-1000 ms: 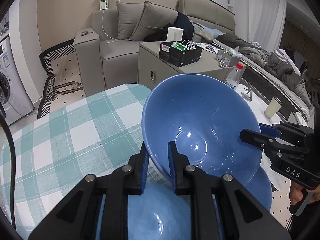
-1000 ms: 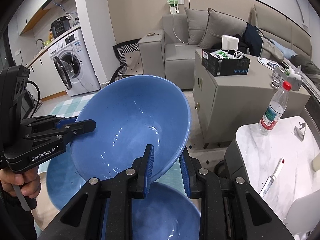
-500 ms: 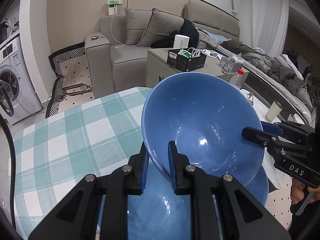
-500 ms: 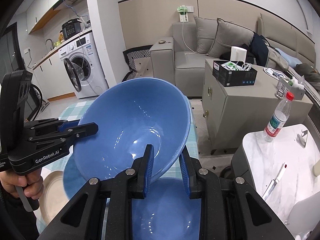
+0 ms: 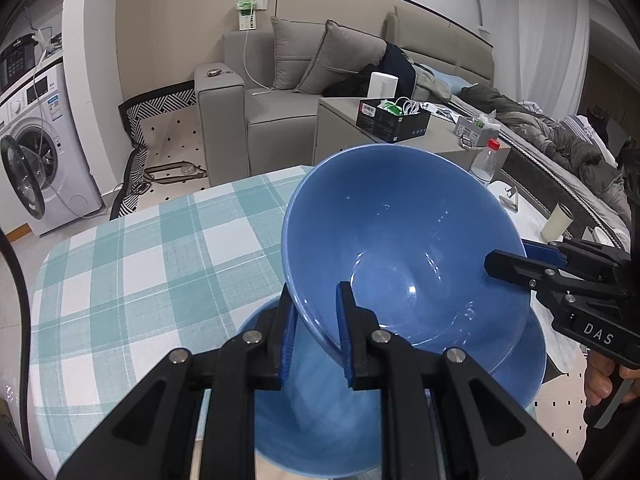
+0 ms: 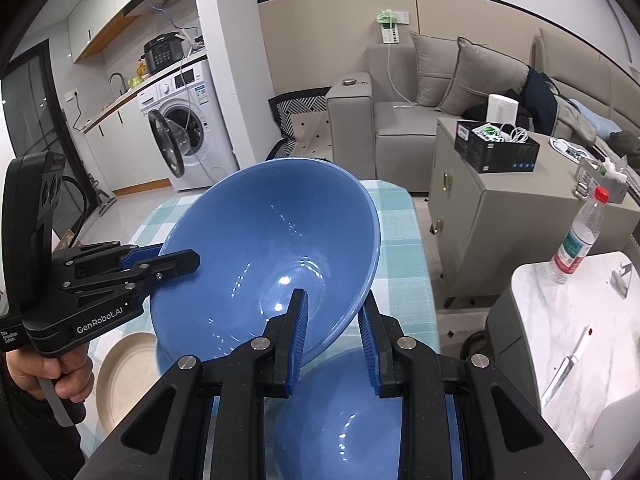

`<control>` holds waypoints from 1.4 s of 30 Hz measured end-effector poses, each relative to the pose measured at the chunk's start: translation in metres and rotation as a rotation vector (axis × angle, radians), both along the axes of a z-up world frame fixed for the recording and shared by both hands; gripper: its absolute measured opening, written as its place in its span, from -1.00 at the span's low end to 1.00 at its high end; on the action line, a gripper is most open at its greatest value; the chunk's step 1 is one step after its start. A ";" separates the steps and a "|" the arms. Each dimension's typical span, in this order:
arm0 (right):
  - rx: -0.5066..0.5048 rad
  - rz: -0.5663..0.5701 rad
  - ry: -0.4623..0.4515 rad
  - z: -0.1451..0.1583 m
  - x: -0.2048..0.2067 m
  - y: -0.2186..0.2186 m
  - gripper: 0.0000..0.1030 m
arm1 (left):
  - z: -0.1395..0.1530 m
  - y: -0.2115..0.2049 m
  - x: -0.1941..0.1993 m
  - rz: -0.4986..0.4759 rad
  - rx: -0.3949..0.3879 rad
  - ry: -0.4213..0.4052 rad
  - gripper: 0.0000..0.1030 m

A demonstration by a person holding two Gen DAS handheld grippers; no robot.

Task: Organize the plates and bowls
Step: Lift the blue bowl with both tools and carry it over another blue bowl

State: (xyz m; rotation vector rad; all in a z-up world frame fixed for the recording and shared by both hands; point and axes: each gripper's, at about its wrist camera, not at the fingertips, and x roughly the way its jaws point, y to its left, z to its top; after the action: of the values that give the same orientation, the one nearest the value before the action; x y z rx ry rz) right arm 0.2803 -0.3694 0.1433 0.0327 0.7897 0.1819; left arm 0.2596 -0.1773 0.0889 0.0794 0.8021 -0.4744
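Two hand-held grippers lift a large blue bowl [image 5: 404,248] by opposite sides of its rim, above a table spread with a teal-and-white checked tablecloth [image 5: 132,264]. The left gripper [image 5: 316,332], angled downward, is clamped on the near rim as its own camera sees it, one blue pad inside the bowl and one outside. The right gripper [image 6: 334,338], angled downward likewise, is clamped on the rim on the other side, its jaws set a little wider. Each tool shows in the other's view: in the left wrist view the right one comes in from the right edge, and in the right wrist view the left one comes in from the left with a hand [image 6: 52,376] wrapped round its grip.

The bowl is glossy, deep and cone-shaped, plain blue inside and out, with highlights in its well. It is empty and tilted toward the cameras, held clear of the dishes beneath it.

Under it are two more blue bowls: a second blue bowl [image 5: 320,416] directly below the left gripper, and a third blue bowl [image 5: 528,360] whose rim shows under the raised one's right side. One cream plate [image 6: 120,380] lies on the cloth just left of them. That makes three blue bowls and one plate in view.

Beyond the table stand a grey sofa [image 5: 256,100], a washing machine [image 6: 188,128] with its door open, and a water bottle [image 6: 580,236] on a white marble-topped surface.
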 end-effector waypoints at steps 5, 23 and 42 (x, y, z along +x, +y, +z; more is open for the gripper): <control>0.005 0.020 0.006 -0.003 -0.002 0.009 -0.50 | -0.004 0.011 -0.007 0.015 -0.005 -0.003 -0.67; 0.011 0.091 0.040 -0.021 -0.004 0.040 -0.50 | -0.019 0.043 -0.025 0.075 0.008 0.006 -0.67; -0.022 0.102 0.105 -0.052 -0.004 0.056 -0.49 | -0.045 0.049 -0.029 0.089 0.039 0.046 -0.66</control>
State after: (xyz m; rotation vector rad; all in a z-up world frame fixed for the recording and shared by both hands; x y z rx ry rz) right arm 0.2763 -0.3133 0.0910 -0.0189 0.8983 0.2695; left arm 0.2303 -0.1281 0.0436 0.0688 0.8563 -0.3779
